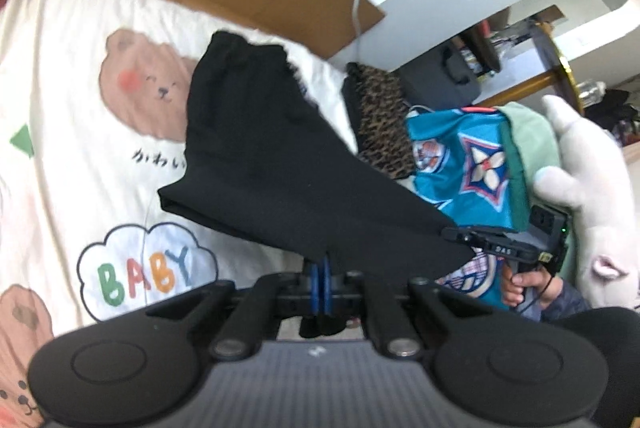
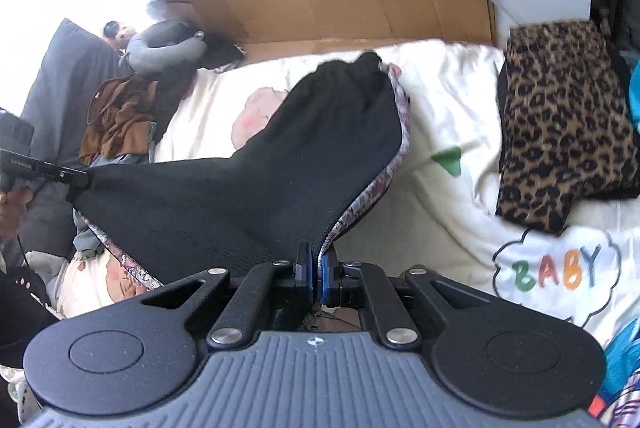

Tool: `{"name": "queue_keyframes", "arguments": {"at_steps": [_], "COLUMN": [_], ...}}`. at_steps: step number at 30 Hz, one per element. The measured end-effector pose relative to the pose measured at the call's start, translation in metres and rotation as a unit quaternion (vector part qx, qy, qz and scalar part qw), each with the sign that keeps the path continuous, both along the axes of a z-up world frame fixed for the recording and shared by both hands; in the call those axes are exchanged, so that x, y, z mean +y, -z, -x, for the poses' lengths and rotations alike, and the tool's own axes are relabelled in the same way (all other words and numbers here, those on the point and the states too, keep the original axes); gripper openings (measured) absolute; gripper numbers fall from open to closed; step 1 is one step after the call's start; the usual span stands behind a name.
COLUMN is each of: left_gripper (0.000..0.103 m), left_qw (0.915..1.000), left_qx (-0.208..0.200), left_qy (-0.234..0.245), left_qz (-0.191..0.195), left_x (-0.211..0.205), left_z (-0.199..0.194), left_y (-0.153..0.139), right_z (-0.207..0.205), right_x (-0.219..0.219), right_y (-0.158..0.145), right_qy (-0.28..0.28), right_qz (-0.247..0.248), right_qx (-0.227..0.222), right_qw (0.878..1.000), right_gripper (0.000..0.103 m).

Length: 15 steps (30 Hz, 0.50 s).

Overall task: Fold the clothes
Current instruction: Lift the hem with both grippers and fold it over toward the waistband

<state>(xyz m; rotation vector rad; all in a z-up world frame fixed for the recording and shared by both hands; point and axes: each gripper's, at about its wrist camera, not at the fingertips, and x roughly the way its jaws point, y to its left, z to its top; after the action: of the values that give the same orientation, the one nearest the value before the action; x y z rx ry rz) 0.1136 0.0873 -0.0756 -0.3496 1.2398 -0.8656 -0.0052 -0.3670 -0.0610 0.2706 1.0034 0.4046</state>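
Note:
A black garment (image 1: 272, 156) with a patterned inner edge hangs stretched above the cartoon bed sheet (image 1: 68, 68). Its far gathered end droops toward the sheet. My left gripper (image 1: 320, 270) is shut on the near edge of the cloth. My right gripper (image 1: 452, 234) pinches the corner at the right, with a hand (image 1: 524, 284) behind it. In the right wrist view the black garment (image 2: 280, 180) spans from my right gripper (image 2: 316, 260), shut on its hem, to my left gripper (image 2: 82, 178), which clamps the far left corner. The bed sheet (image 2: 452, 132) lies below.
A folded leopard-print garment (image 2: 568, 124) (image 1: 380, 120) lies on the sheet to the right, next to a teal patterned garment (image 1: 464, 164) and a white plush toy (image 1: 592, 164). Flattened cardboard (image 2: 360, 0) lines the far side. Brown clothes (image 2: 120, 116) and a grey neck pillow (image 2: 168, 44) lie at the left.

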Motion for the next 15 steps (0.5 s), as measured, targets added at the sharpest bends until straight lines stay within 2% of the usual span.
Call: {"name": "queue_keyframes", "arguments": {"at_steps": [3,8,11,15], "left_gripper": [0.003,0.003,0.003,0.003], "left_qw": [0.9997,0.9996,0.9997,0.9997], "left_qx": [-0.009,-0.014,-0.006,0.019], "left_qy": [0.02,0.024,0.022,0.013], "left_qz": [-0.006,-0.002,0.005,-0.001], "left_x": [0.002,0.01,0.019,0.024], "left_z": [0.006,0.02,0.029,0.029], "left_y": [-0.017,-0.036,-0.035,-0.013], "right_z": [0.006,0.024,0.034,0.03], "right_x": [0.0,0.006,0.007,0.008], "right_y": [-0.025,-0.053,-0.052,-0.027], "right_qy": [0.0,-0.016,-0.017,-0.014], "right_qz": [-0.005,-0.008,-0.021,-0.031], "right_qx": [-0.017,-0.03,-0.021,0.007], "right_qw": [1.0,0.999,0.999,0.999], "right_gripper": [0.002,0.002,0.002,0.002]}}
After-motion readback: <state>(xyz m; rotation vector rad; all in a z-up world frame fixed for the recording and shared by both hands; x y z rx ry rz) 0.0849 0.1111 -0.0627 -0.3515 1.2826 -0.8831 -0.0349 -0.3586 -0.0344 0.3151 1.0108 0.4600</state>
